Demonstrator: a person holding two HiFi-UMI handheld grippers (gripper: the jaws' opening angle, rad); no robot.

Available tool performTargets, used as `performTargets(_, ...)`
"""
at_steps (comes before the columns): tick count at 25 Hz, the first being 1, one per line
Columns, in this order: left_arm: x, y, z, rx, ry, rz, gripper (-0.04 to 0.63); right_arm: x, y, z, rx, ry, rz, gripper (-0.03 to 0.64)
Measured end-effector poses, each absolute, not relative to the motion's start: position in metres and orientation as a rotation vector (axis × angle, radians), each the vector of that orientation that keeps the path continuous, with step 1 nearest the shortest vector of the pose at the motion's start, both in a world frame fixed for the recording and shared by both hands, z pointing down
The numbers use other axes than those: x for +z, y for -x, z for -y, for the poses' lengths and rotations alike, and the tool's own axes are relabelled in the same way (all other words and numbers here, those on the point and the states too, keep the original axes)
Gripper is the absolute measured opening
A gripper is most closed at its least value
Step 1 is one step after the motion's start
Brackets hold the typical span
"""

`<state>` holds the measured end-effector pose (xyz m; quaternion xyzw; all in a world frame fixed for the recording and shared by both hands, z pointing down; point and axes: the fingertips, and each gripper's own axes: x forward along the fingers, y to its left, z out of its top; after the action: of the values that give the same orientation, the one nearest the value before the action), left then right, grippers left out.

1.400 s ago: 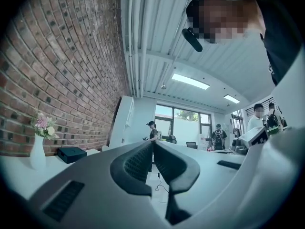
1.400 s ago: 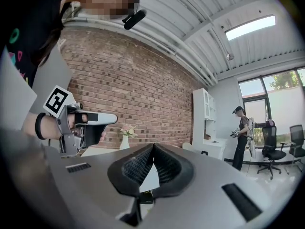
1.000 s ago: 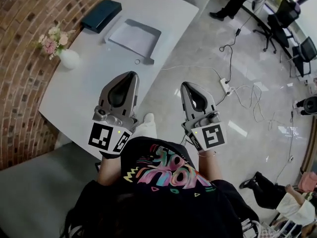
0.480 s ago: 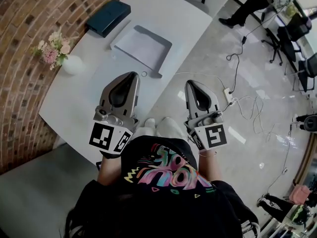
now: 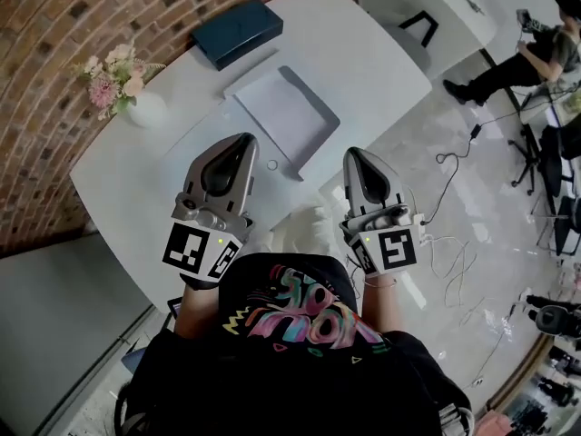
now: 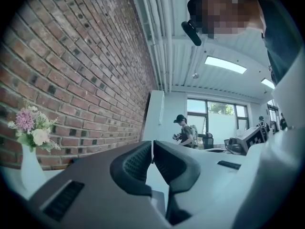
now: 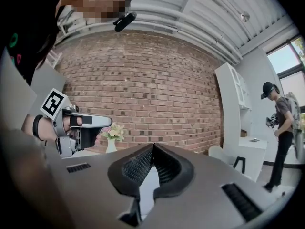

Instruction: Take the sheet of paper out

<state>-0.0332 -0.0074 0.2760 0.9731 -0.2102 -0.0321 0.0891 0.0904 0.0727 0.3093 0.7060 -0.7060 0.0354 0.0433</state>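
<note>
The white sheet of paper (image 5: 277, 121) lies flat in a shallow grey tray (image 5: 313, 94) with raised rims, mid-table towards the edge away from the brick wall, and a small ring (image 5: 271, 164) lies just beside the tray's near corner. The left gripper (image 5: 243, 140) and right gripper (image 5: 355, 153) are smooth grey shells with ribbed dark pads and black-and-white marker cubes; both have their jaws pressed together on nothing, apart from the sheet. A dark blue flat box (image 5: 236, 30) sits at the table's (image 5: 381, 53) far edge and a round white vase (image 5: 145, 109) of pink flowers at the wall-side edge.
</note>
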Motion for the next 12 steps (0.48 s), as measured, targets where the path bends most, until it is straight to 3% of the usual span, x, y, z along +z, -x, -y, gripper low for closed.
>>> performTargets(12,0.278,-0.029,0.078,-0.136,-2.741,1.176,0.032,0.3,-0.183,0.047,0.073,-1.764,2.513,0.017)
